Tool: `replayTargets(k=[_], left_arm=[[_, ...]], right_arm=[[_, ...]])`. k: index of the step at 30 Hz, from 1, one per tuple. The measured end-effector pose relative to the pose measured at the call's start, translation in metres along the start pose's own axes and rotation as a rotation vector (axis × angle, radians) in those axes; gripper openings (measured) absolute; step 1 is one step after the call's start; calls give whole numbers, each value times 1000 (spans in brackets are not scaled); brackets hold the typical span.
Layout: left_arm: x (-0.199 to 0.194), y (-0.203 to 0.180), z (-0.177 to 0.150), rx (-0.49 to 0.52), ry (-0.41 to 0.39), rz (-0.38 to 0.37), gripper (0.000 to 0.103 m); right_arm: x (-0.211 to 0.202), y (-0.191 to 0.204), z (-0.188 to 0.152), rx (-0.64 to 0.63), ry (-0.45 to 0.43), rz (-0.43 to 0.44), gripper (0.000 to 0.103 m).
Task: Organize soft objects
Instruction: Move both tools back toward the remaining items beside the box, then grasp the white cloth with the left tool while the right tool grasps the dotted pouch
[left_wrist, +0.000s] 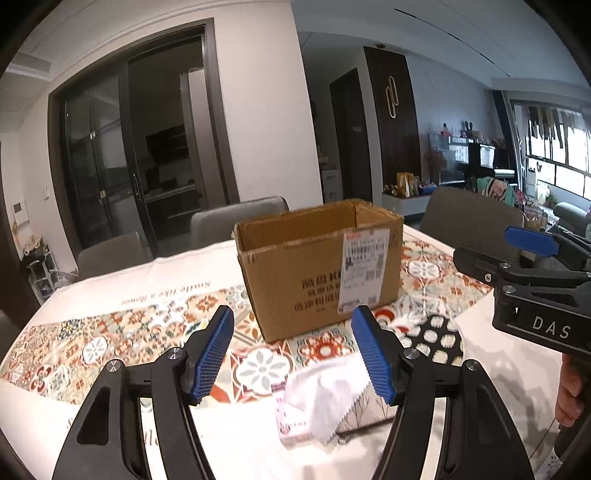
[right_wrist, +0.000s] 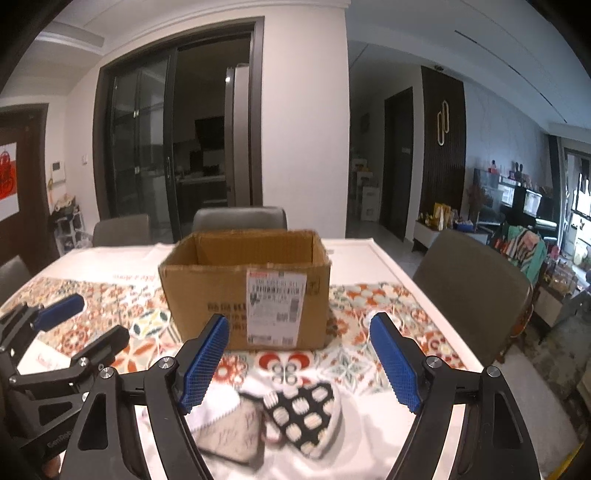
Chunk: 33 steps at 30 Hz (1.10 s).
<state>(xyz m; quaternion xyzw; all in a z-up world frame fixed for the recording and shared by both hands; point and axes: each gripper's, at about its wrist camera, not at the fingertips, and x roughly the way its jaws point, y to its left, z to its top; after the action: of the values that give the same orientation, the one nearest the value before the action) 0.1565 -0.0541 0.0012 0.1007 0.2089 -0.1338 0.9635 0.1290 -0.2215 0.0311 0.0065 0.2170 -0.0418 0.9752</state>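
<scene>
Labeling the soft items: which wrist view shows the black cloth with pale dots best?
Right wrist view. The black dotted cloth lies almost whole between the open right tongs, in front of the cardboard box. In the left wrist view, the left tongs' right finger hides part of it.

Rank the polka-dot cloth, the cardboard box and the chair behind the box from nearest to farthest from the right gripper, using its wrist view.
1. polka-dot cloth, just below the right gripper.
2. cardboard box, mid-table ahead.
3. chair, behind the box.
</scene>
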Motion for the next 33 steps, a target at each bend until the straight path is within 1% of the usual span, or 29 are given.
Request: replayTargets(k=[3,8,12,15,17,24,33], left_arm=[[1,-3,-12,-16,40,-26,66],[7,-5,-32,-36,102,-45,66],[14,-6,-49,-42,153,-51,66],[19,-7,-57,-42,177,-47,66],[23,-8,-63,-47,197,-49,66],[39,-11,-75,-44,237,-46,66],[60,-12,-82,-34,273,-38,66]], right_arm=[[-2,-2,-12,3,26,-1,80],[-2,-3,-32,6,78,-1,80],[1,-2,-45,-3,99,-8,80],[5,-1,-52,-21,109,-24,80],[10,-1,-57,-8,131,-19,80],[30,-5,-75,41,222,9,80],[52,-11,-87,75,280,4,80]])
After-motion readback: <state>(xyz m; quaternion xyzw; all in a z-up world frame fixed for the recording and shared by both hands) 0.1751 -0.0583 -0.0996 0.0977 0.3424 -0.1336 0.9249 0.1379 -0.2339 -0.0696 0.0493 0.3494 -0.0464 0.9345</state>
